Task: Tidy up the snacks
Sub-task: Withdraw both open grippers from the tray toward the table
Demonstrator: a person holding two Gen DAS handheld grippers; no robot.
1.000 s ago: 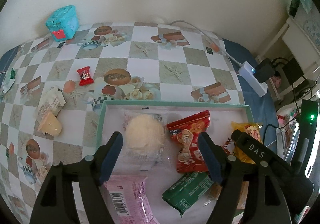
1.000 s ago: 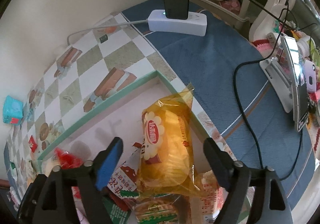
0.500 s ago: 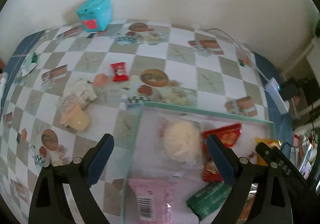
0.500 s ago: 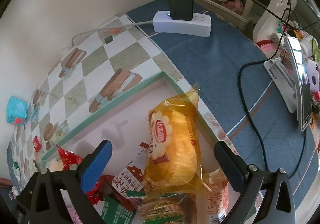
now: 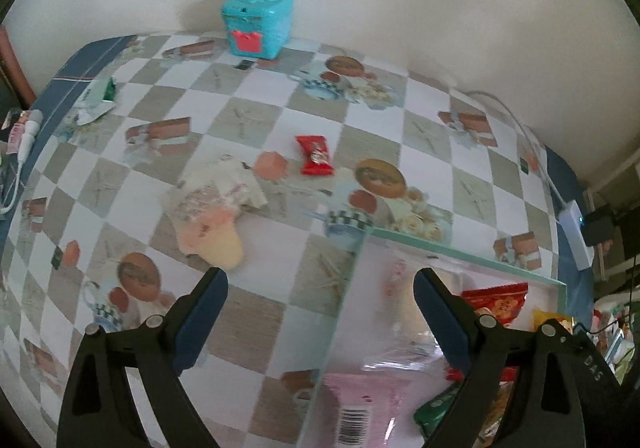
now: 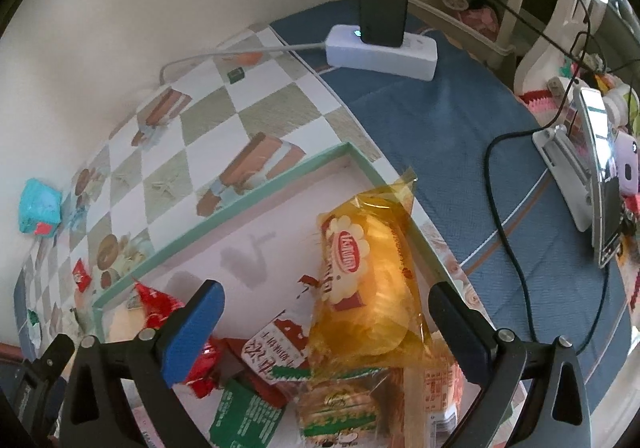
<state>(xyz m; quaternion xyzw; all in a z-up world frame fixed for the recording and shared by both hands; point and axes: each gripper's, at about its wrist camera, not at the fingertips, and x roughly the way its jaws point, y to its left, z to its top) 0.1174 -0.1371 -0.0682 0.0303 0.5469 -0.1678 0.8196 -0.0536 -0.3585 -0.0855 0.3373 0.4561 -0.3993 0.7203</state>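
Observation:
A shallow tray with a mint-green rim holds several snack packets. My left gripper is open and empty above the tray's left edge. Loose on the checked cloth lie a red candy, a clear-wrapped pale snack and a pink jelly. My right gripper is open and empty over the tray, with a yellow cake packet lying between its fingers. A red packet and a green packet lie in the tray too.
A teal box stands at the back by the wall. A white power strip with a black charger and cables sits on the blue cloth at the right. A phone on a stand is at the far right.
My left gripper has swung left, from over the tray's snacks toward the loose snacks on the cloth. My right gripper has drawn back slightly and stays open.

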